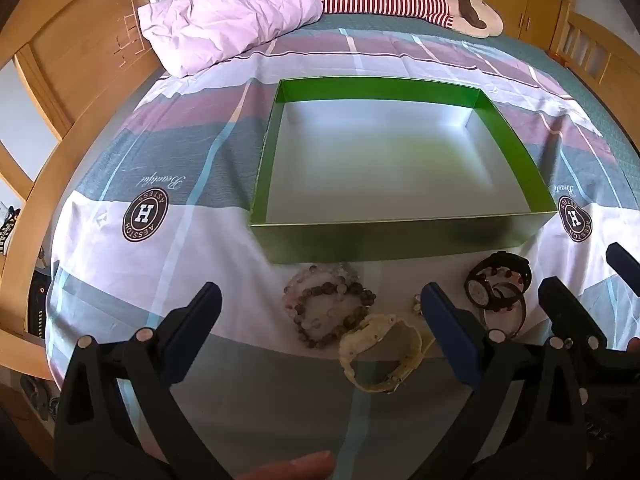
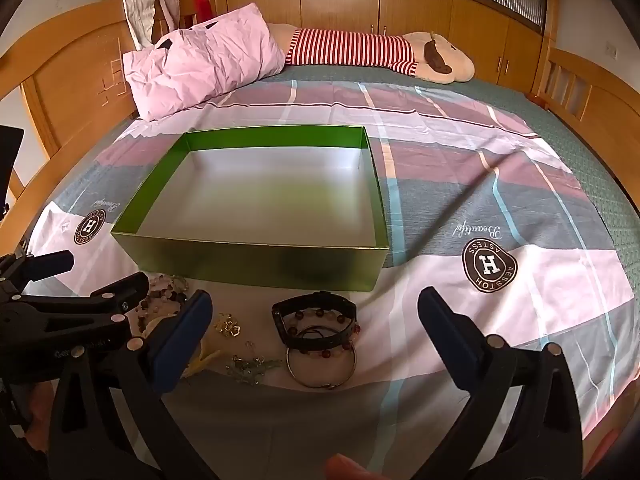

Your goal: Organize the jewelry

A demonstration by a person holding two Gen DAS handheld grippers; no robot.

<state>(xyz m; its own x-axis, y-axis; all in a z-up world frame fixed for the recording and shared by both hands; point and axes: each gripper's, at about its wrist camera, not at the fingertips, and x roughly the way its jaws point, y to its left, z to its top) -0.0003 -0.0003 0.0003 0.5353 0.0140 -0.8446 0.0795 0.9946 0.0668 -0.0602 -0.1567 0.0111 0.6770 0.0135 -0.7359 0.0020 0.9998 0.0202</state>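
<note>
A bedroom with wooden cupboards along the far wall is shown, and the work is laid out on a bed covered by a plaid sheet (image 1: 120,264) in pink, grey and white. Nearest the cameras, both tools are held tilted steeply down toward the sheet, short of the green box (image 1: 392,236), which serves as the landmark. The left gripper (image 1: 320,336) is seen with its jaws spread wide apart and nothing between the pads; a fingertip shows at the bottom edge of its view. The right gripper (image 2: 316,338) is likewise held fully apart and grips nothing. On the near side of the box, directly beneath the left tool, a cream watch (image 1: 380,356) lies on the sheet, with a cluster of beaded bracelets (image 1: 328,304) between it and the box's front wall. Toward the box's near right corner, a black watch (image 2: 316,320) lies tangled with a red-beaded bracelet and rests on a metal bangle (image 2: 320,372); small gold and silver trinkets (image 2: 240,348) are scattered just left of these. Nothing lies inside the box. Beyond the box, a pink pillow (image 2: 200,60) and a striped plush toy (image 2: 360,48) are seen near the headboard.
</note>
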